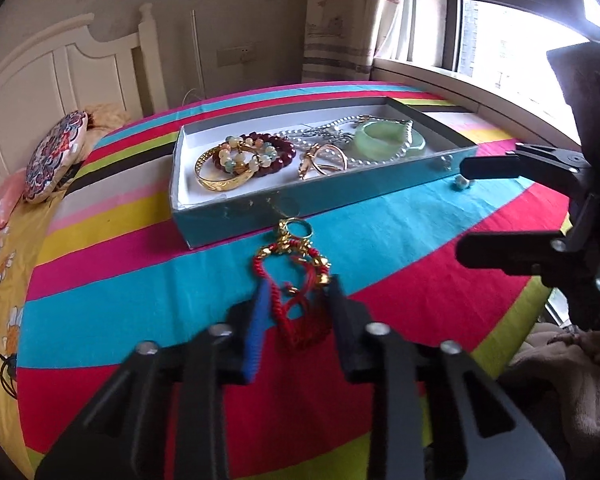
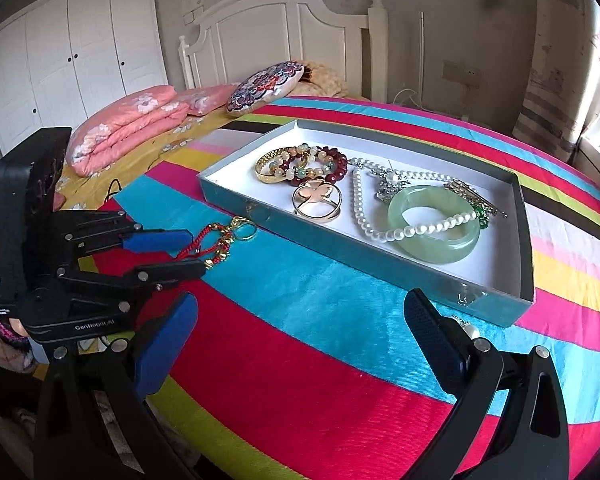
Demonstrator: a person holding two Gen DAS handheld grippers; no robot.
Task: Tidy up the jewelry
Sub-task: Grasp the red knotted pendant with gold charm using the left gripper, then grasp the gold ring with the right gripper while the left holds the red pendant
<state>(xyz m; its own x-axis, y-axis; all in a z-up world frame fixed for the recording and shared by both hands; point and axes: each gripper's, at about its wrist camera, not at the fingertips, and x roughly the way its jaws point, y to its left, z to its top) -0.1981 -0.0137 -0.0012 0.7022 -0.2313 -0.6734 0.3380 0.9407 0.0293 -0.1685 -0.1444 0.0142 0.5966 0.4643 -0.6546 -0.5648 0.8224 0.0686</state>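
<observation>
**Left gripper closed on a red cord bracelet in front of the jewelry box**

The near end of the red cord bracelet (image 1: 296, 308) is hidden behind the left gripper (image 1: 298, 296) in its own view, and motion blur softens the gold charms. A small pearl piece (image 1: 462, 183) by the box's right front corner is too small to identify; in the right wrist view the right gripper's finger half covers it.

Only the right wrist view shows the wardrobe (image 2: 66, 56) and the folded pink quilt (image 2: 128, 128); only the left wrist view shows the window (image 1: 512, 40).

The left gripper's jaws are narrowed onto the bracelet, its pads pressing the cord from both sides. The bracelet lies on the striped bedspread (image 1: 160, 312), just in front of the box's front wall, with a gold ring (image 1: 298, 229) at its far end. The right gripper (image 2: 300, 344) stands wide open and holds nothing, near the box's front right corner.

The box (image 1: 240, 212) holds a gold bangle (image 1: 220, 172), bead bracelets (image 1: 274, 152), a pearl necklace (image 2: 404, 232) and a green jade bangle (image 2: 434, 224).
</observation>
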